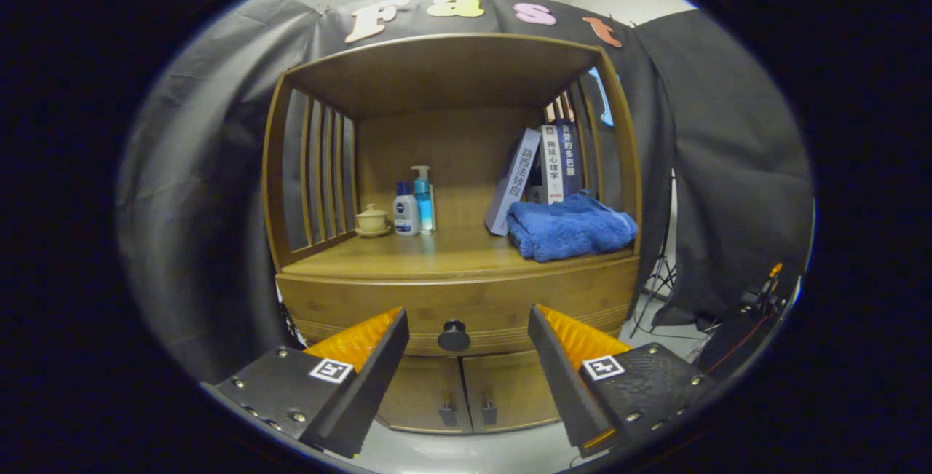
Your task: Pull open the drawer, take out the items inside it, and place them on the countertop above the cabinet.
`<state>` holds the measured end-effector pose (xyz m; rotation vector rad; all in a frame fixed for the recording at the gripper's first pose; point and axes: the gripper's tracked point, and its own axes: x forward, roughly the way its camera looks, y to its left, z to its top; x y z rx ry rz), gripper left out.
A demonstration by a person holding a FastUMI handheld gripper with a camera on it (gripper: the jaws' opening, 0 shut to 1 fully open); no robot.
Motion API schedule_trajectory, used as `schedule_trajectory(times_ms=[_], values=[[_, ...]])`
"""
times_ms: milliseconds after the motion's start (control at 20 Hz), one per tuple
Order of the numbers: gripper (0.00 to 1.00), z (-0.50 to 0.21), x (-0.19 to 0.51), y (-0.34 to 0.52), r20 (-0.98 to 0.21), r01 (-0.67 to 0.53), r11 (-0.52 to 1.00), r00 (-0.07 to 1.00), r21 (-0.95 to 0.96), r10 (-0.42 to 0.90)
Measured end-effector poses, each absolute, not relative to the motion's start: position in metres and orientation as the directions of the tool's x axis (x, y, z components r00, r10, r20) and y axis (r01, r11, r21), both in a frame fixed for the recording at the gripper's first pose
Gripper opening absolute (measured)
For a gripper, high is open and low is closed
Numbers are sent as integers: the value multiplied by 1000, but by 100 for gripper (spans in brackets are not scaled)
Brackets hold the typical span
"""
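A wooden cabinet stands ahead of me, with a shut drawer (364, 308) under its countertop (437, 255). The drawer's round dark knob (453, 336) sits in the gap between my two fingers, a short way beyond them and untouched. My gripper (466, 322) is open, its fingers spread wide to either side of the knob with nothing held. What lies inside the drawer is hidden.
On the countertop stand a small lidded cup (372, 220), two pump bottles (413, 204), several leaning books (542, 168) and a folded blue towel (569, 230) at the right. Below the drawer are two small doors (466, 394). A tripod (659, 277) stands right of the cabinet.
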<state>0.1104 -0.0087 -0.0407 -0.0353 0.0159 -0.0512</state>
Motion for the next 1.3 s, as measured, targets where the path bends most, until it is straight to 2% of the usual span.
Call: schedule_trajectory(times_ms=[300, 650, 700, 800, 950, 1050, 1100, 1300], values=[[99, -89, 183, -9, -75, 41, 996, 996, -77, -47], [99, -140, 225, -1, -144, -3, 997, 990, -72, -8], [99, -142, 223, -4, -144, 26, 998, 989, -52, -33], [76, -141, 214, 5, -123, 19, 999, 992, -29, -23], [41, -138, 216, 0, -115, 34, 995, 992, -96, -45], [36, -139, 204, 2, -98, 52, 997, 994, -58, -58], [27, -139, 204, 0, -91, 55, 997, 994, -58, -61], [27, -142, 172, 0, -82, 69, 996, 994, -54, -73]])
